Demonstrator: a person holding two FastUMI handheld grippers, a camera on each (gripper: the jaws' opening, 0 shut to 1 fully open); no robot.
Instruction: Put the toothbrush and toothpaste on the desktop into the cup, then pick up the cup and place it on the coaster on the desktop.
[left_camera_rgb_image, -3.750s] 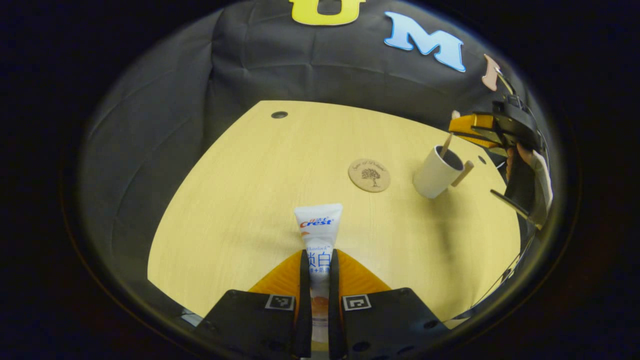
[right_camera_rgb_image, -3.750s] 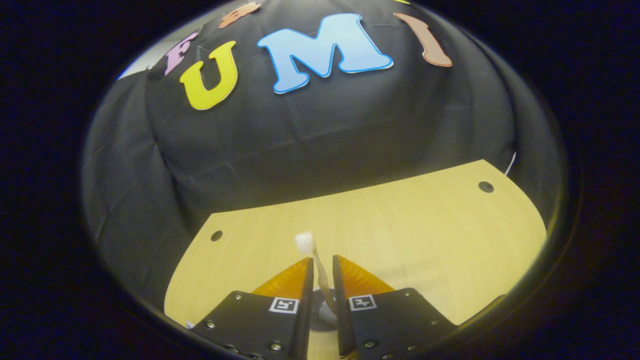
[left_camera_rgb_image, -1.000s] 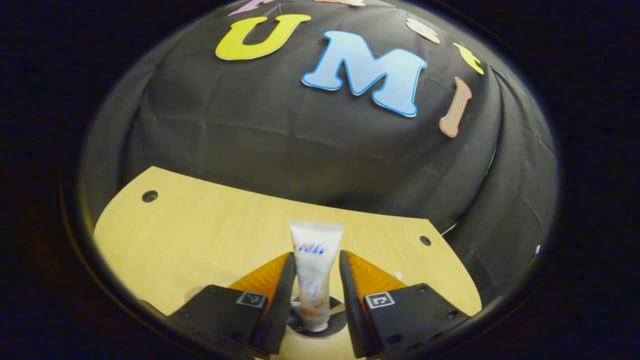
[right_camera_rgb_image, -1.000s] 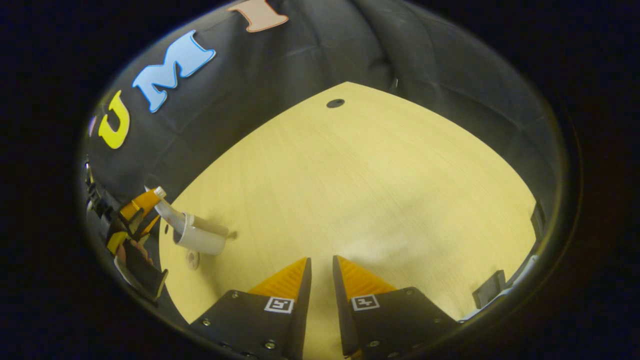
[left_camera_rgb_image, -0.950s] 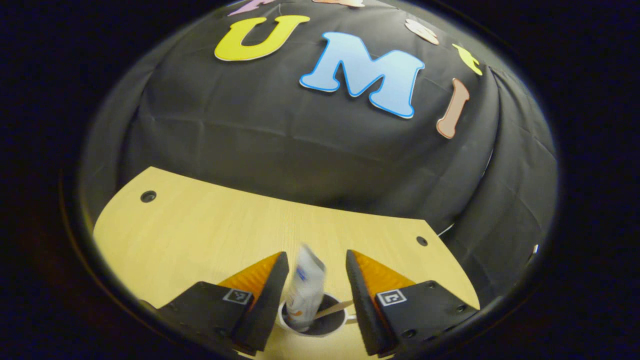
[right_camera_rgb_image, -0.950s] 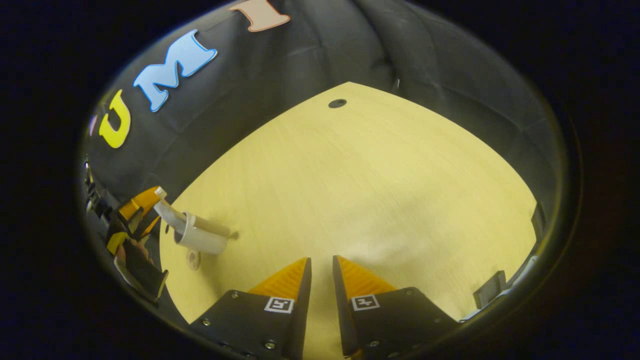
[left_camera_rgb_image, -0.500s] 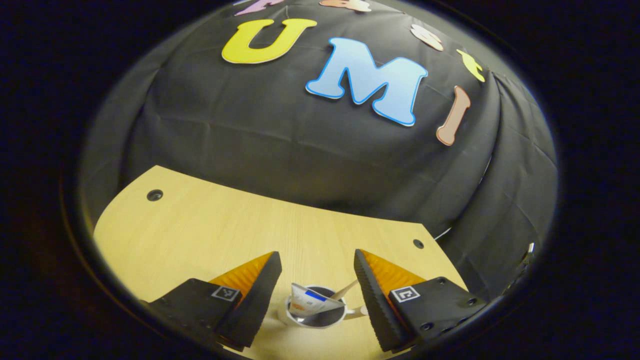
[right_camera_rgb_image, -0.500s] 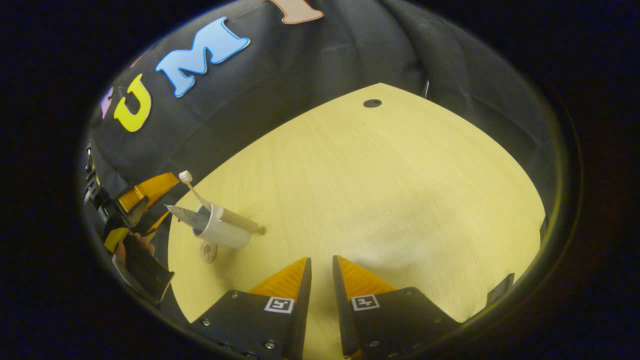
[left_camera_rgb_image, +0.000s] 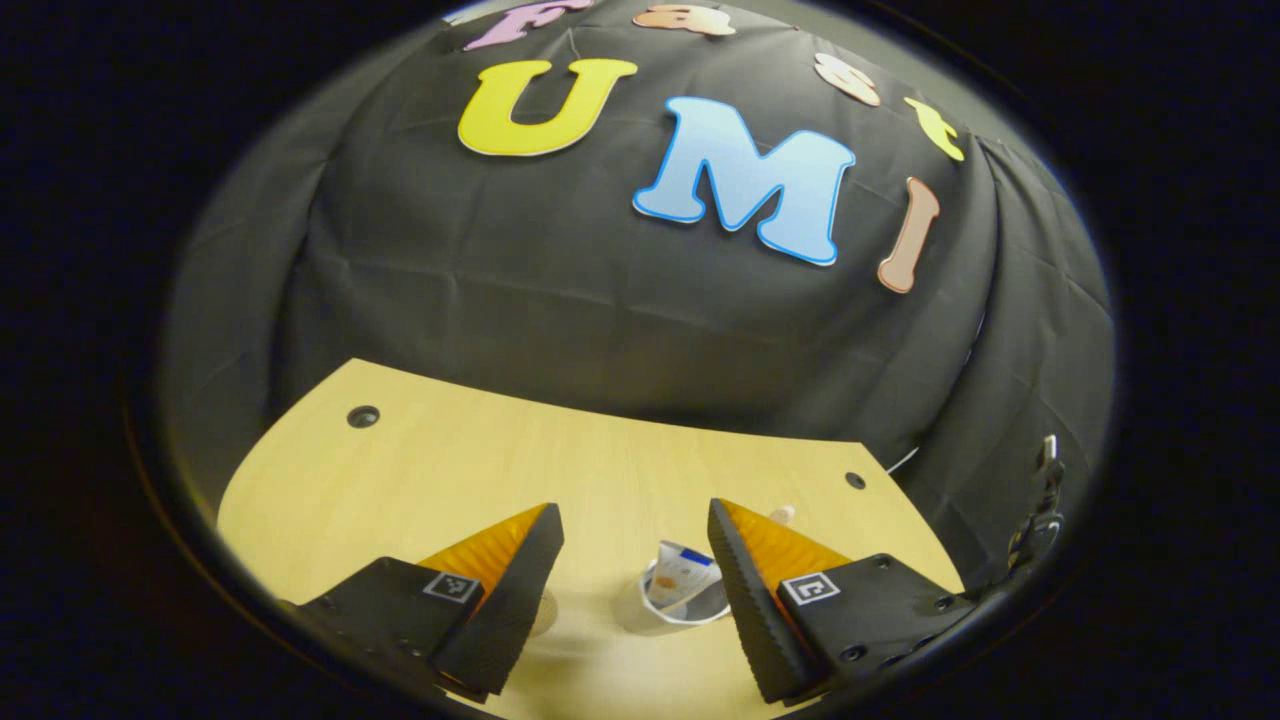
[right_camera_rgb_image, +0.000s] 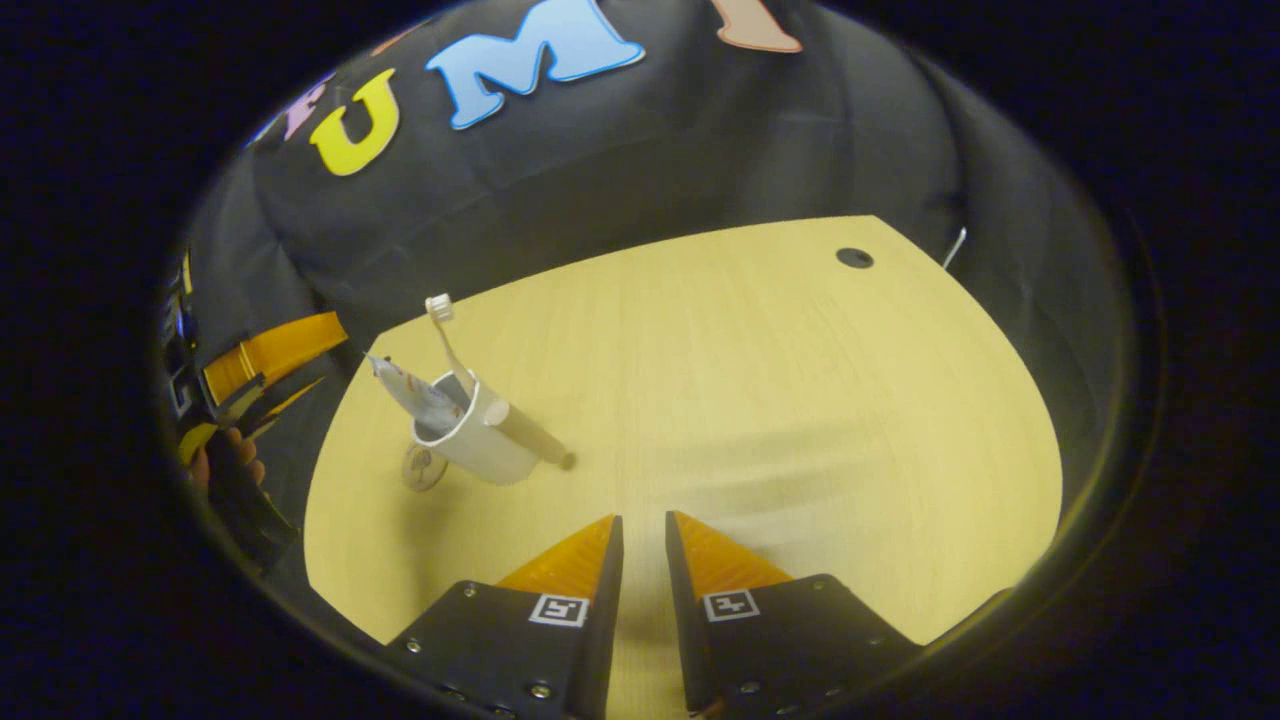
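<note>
1. The cup (right_camera_rgb_image: 480, 440), white with a straight wooden handle sticking out of its side, stands on the desktop (right_camera_rgb_image: 760, 400) near that surface's left edge in the right gripper view; in the left gripper view the cup (left_camera_rgb_image: 680, 612) sits low between the fingers, close to the near edge.
2. The toothpaste (right_camera_rgb_image: 408, 392) is inside the cup, its flat end leaning out over the rim toward the left edge; in the left gripper view the toothpaste (left_camera_rgb_image: 682, 572) rises out of the cup's mouth.
3. The toothbrush (right_camera_rgb_image: 447, 340) also stands in the cup, tilted, its bristle head uppermost; in the left gripper view the toothbrush (left_camera_rgb_image: 782, 514) peeks out just behind the right-hand finger.
4. The coaster (right_camera_rgb_image: 424, 467) lies flat on the desktop just beside the cup, on the side nearer the left edge, partly hidden by the cup; whether the two touch I cannot tell.
5. The left gripper (left_camera_rgb_image: 632, 560) is spread wide with nothing between its fingers; the cup sits below the gap, nearer the right-hand finger; in the right gripper view the left gripper (right_camera_rgb_image: 262, 372) hangs off the left edge, beside the cup, with a hand (right_camera_rgb_image: 225, 455) on it.
6. The right gripper (right_camera_rgb_image: 642, 545) is over the near edge of the desktop, its fingers drawn almost together with a thin slot between them and nothing gripped, well apart from the cup.
</note>
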